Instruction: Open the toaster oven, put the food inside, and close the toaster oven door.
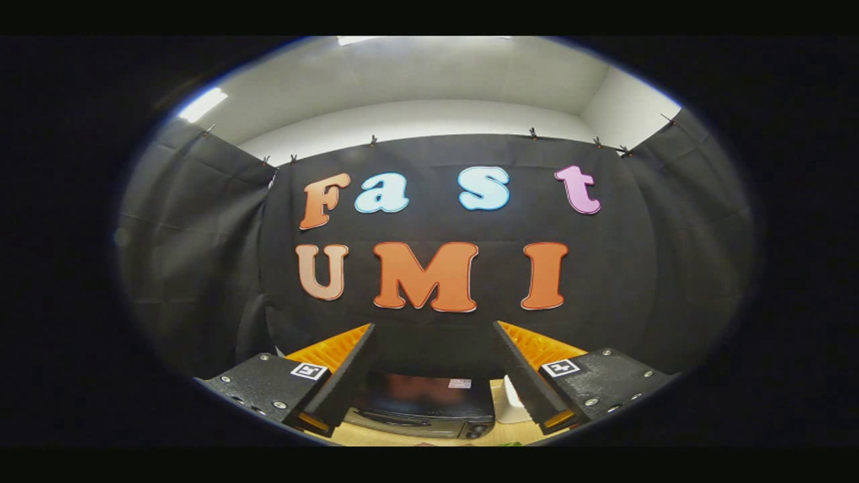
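Gripper view: the gripper (435,376) is raised and pointed toward the booth's black cloth wall (201,255), its two fingers spread wide apart with nothing held between them.

At about 8 o'clock from the gripper's midpoint, the left finger (342,376) rises from its mounting block, which carries a small square marker (309,370) on its top face. No object touches this finger.

Between the two fingers and below their tips, at roughly 6 o'clock, stands the toaster oven (423,406). It is a dark box with a glass-fronted door that appears closed; a handle bar runs across the lower part of the door, and a knob (478,429) sits at the oven's lower right corner. A small label is fixed near the upper right of the front; its content is too small to tell. The oven rests on a light wooden table (376,436), well apart from the fingers.

Just right of the oven, at about 5 o'clock, a pale upright object (513,402) stands on the table, partly hidden behind the right finger; its identity cannot be determined. A small green item (513,443) lies at the table's near edge, mostly cut off.

At about 4 o'clock, the right finger (523,376) mirrors the left, with a matching marker on its block and nothing in contact.

Above the cloth wall, at 12 o'clock, a white ceiling (416,74) with light panels is visible.
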Motion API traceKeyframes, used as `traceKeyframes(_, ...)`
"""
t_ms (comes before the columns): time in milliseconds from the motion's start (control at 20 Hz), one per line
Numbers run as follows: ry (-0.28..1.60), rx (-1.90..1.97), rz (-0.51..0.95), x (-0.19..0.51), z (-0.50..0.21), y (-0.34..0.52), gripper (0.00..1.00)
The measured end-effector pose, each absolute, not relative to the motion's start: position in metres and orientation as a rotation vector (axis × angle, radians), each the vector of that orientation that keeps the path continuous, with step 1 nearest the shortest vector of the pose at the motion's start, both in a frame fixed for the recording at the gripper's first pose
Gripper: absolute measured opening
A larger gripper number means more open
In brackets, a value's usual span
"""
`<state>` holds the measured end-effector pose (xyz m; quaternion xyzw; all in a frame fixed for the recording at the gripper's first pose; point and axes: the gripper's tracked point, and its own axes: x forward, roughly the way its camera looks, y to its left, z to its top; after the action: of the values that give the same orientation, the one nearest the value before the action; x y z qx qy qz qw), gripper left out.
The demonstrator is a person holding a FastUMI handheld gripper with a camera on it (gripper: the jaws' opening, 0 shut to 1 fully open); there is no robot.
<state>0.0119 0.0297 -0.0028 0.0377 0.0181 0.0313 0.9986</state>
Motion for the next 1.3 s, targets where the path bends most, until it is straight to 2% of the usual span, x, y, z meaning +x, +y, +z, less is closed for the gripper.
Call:
traceKeyframes(1150, 0.040, 0.072, 0.079, 0.014, -0.009, 0.033, 1.00)
traceKeyframes(1300, 0.057, 0.069, 0.077, 0.016, -0.027, 0.036, 1.00)
